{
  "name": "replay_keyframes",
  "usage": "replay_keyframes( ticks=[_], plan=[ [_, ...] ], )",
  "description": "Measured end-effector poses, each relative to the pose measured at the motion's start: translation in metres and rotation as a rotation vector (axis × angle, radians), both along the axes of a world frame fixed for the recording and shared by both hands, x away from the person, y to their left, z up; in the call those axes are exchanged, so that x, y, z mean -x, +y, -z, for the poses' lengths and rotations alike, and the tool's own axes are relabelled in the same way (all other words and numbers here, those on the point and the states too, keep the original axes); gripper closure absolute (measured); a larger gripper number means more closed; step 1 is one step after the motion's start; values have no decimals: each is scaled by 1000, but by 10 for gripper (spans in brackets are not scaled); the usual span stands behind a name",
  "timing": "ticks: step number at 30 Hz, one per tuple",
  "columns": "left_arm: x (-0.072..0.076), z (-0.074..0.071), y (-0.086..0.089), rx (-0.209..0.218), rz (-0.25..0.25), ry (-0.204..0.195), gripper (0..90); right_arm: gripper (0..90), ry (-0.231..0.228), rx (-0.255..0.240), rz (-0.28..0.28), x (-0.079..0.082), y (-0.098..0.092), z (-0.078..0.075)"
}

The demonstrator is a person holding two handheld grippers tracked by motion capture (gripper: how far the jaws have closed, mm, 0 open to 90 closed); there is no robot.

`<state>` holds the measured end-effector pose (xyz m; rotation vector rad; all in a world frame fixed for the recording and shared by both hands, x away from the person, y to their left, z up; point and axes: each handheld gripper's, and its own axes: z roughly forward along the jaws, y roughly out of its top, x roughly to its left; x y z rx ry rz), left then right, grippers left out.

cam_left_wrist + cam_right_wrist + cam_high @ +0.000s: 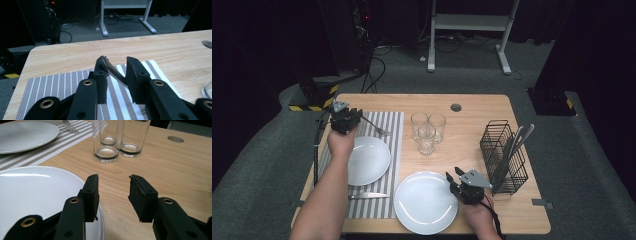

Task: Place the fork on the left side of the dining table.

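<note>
The person appears to be laying a place setting. The left gripper point(346, 121) hovers over the far end of the striped placemat point(396, 145), its jaws parted around the handle of a fork point(377, 128) whose tines lie on the mat beyond the plate point(368, 160); whether the pads touch the handle is hard to tell. The next move likely calls for drawing the jaws clear without dragging it. The right gripper point(453, 178) waits spread and empty beside the near plate point(424, 202). The cutlery in the wire basket point(504, 157) is hard to make out
</note>
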<state>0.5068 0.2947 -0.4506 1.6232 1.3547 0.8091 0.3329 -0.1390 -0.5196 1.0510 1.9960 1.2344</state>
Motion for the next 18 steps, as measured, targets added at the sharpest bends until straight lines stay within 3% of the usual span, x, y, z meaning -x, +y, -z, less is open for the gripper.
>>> replay_keyframes(
  ticks=[18],
  plan=[
    [0,16,18,37,6,17,648,589,0,24,1,0,5,2]
  ],
)
